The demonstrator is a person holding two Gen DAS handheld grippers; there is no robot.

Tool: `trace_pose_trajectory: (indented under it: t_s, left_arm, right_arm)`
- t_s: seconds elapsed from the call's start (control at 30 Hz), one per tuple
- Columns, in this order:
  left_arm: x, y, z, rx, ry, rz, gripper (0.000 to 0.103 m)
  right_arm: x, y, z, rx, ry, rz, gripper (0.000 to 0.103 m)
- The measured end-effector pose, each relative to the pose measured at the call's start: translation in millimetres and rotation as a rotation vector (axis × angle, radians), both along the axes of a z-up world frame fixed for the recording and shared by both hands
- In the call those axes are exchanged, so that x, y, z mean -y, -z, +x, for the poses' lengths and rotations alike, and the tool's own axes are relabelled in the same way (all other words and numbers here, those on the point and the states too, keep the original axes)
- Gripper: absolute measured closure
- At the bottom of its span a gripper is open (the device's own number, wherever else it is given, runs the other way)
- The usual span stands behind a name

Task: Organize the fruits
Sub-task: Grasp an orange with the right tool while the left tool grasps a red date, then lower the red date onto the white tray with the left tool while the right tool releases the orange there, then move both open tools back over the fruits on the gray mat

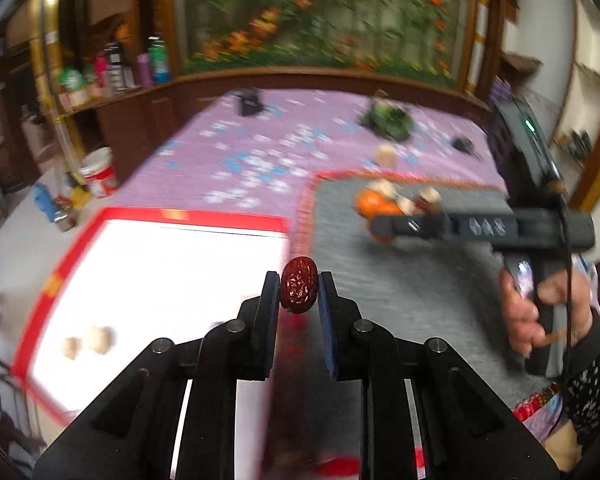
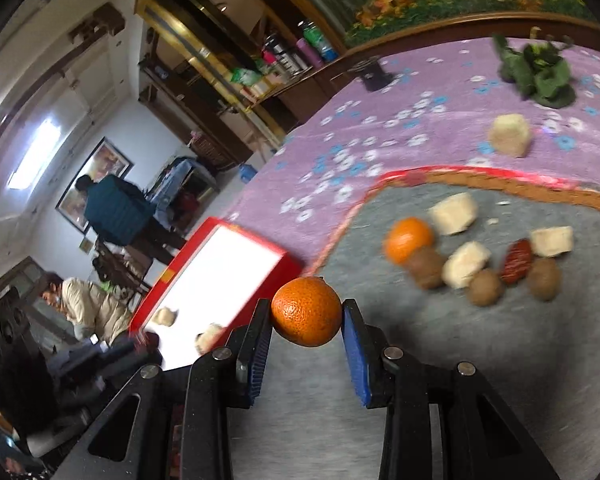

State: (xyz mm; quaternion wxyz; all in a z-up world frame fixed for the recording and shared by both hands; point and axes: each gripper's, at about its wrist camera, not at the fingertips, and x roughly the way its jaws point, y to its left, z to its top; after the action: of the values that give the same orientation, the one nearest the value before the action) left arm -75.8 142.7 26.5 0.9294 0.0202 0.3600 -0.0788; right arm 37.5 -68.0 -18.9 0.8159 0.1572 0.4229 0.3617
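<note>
1. Wrinkled dark-red dried date [image 1: 299,290] is pinched between the pads of the left gripper [image 1: 299,292], lifted off the surface.
2. Round orange tangerine [image 2: 306,311] is clamped between the blue pads of the right gripper [image 2: 306,314], also off the surface.
3. Ahead-left of the left claw: red-rimmed white tray [image 1: 192,216], two pale beige chunks [image 1: 88,342] lying in it.
4. Ahead-right of the right claw, on the grey mat [image 2: 480,340]: second tangerine [image 2: 408,239], pale cubes [image 2: 453,208], brown walnuts [image 2: 486,287], another red date [image 2: 517,261], clustered close.
5. Beyond the mat: purple floral cloth [image 2: 380,128], one pale cube [image 2: 510,135], green leafy bundle [image 2: 538,76].
6. Left view: a hand [image 1: 540,308] grips the right gripper's handle, right of the left claw.
</note>
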Motion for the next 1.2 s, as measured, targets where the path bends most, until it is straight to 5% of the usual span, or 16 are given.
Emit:
trace_pose_trajectory:
  t_s: [0.3, 0.53, 0.87, 1.0, 1.2]
  left_arm:
    - [-82, 1, -21, 0.037, -0.217, 0.02, 0.085]
    - [-108, 30, -26, -0.018, -0.284, 0.031, 0.085]
    - [-120, 50, -26, -0.065, -0.361, 0.108, 0.084]
    - [-124, 46, -31, -0.049, -0.381, 0.101, 0.06]
    - [-116, 43, -33, -0.039, -0.373, 0.105, 0.057]
  right_arm:
    - [-116, -26, -30, 0.059, -0.164, -0.012, 0.069]
    - [-174, -12, -46, 0.066, -0.199, -0.108, 0.069]
    - [-194, 6, -52, 0.042, -0.183, -0.245, 0.069]
    - [-184, -6, -55, 0.079, -0.16, -0.204, 0.064]
    - [-161, -17, -59, 0.086, -0.111, -0.162, 0.061]
